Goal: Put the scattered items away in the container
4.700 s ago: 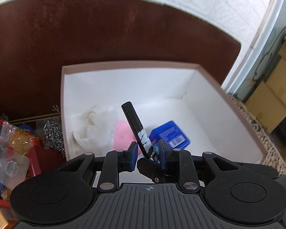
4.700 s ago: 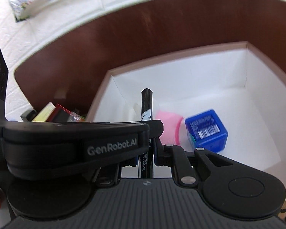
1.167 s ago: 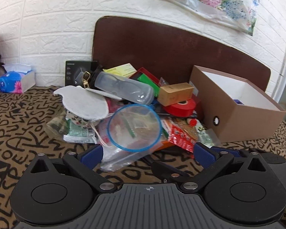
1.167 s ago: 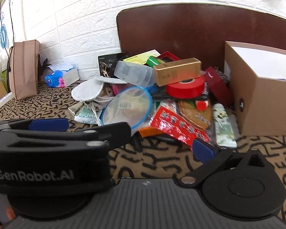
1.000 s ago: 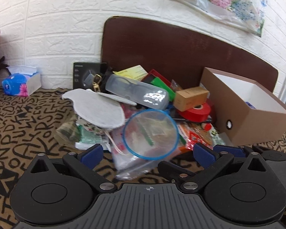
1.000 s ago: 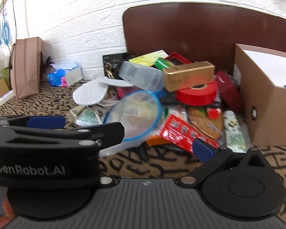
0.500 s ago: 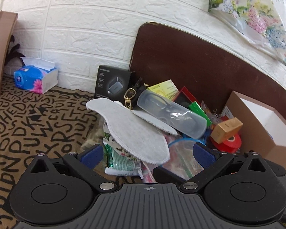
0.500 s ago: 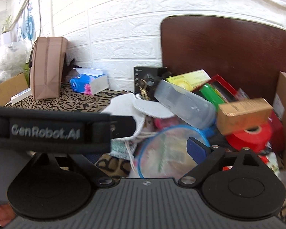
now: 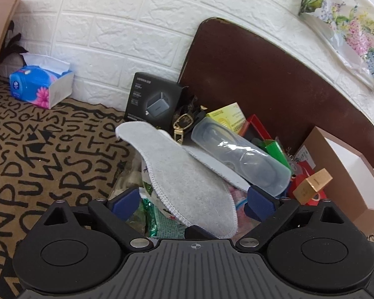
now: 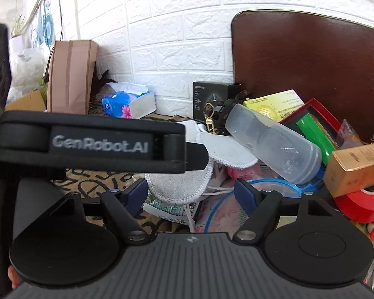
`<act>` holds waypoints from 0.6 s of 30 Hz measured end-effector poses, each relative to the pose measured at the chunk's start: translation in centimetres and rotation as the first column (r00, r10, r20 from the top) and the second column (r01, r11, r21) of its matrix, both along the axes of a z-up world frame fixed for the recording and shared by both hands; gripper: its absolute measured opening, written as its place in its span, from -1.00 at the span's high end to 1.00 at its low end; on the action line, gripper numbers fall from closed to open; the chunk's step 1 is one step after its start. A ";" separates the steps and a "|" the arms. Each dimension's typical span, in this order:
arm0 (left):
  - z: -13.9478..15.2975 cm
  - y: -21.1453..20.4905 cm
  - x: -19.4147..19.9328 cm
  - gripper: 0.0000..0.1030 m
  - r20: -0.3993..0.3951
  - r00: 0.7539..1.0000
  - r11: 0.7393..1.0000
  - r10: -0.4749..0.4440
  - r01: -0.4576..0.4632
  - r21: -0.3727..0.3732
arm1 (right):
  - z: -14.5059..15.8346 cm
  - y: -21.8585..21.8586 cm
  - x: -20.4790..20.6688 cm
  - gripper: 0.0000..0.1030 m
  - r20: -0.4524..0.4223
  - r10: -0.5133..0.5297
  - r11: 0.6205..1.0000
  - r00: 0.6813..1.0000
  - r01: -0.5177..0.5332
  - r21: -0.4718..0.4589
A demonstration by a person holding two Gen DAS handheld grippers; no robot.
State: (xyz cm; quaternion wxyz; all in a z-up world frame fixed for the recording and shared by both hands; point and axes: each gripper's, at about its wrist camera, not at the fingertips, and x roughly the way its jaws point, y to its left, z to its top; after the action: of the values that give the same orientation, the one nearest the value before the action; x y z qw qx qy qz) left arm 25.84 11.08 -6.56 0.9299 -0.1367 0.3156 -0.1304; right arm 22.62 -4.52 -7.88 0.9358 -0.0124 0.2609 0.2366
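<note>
White brick wall and letter-patterned tan cloth (image 9: 37, 154), grey felt insole (image 9: 187, 179) atop the clutter between the spread fingers of the left gripper (image 9: 194, 200), right gripper (image 10: 190, 195) also spread wide, brown cardboard box (image 9: 346, 174) cut off at right, "GenRobot.AI" readable only from the right wrist.

Wall: white brick wall (image 9: 142, 22), far ahead of the jaws
Board: dark brown board (image 9: 269, 84) leaning on it, ahead and right
Tissues: blue tissue box (image 9: 41, 83), far ahead to the left
Cloth: lettered tan cloth (image 9: 37, 149) under and left of the jaws
Bag: brown paper bag (image 10: 71, 76), far left
Plastic: floral plastic bag (image 9: 346, 25), high right
</note>
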 end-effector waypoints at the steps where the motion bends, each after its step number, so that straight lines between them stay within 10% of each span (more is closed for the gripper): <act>1: -0.1 0.2 0.1 -0.83 -0.004 1.000 1.000 -0.003 0.003 -0.010 | 0.0 0.1 0.0 -0.54 0.005 0.006 1.000 1.000 -0.006 -0.005; 10: -0.9 0.6 1.5 -0.60 -0.056 0.998 0.999 -0.038 0.036 -0.035 | -0.4 0.7 1.3 -0.33 -0.024 0.047 0.999 0.999 -0.047 0.012; 18: -0.2 0.4 0.7 0.04 -0.035 0.999 0.999 -0.036 0.035 -0.035 | 0.1 0.8 0.5 -0.20 0.001 0.045 0.999 0.999 -0.045 0.011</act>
State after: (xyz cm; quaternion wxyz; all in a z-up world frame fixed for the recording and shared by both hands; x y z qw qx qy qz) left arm 26.52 11.45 -6.76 0.9192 -0.1492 0.3322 -0.1498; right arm 23.09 -3.77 -7.83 0.9305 -0.0130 0.2587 0.2590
